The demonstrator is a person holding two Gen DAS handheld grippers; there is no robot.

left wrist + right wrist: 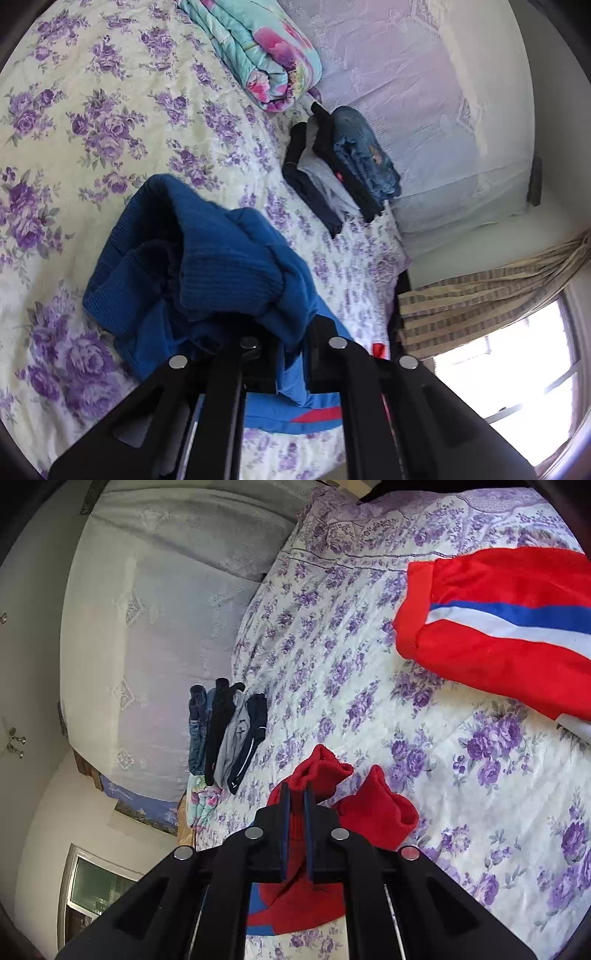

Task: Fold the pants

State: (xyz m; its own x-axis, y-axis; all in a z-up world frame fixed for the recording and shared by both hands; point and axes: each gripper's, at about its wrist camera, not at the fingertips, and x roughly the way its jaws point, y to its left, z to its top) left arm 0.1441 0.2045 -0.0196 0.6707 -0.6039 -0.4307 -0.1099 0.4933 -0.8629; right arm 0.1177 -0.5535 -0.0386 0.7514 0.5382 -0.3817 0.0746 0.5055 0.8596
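Note:
The pants are blue and red and lie on a bed with a purple-flowered sheet. In the left wrist view a bunched blue ribbed part of the pants drapes over my left gripper and hides its fingertips; the jaws stand shut on this blue cloth. In the right wrist view my right gripper is shut on a red ribbed cuff, with a second red cuff lying just to its right. A large red cloth with a blue and white stripe lies at the far right; I cannot tell whether it belongs to the same pants.
A stack of folded dark and denim clothes sits on the sheet beside a white lace-covered pillow. A rolled turquoise and pink quilt lies farther back. A striped curtain and a window are beyond the bed's edge.

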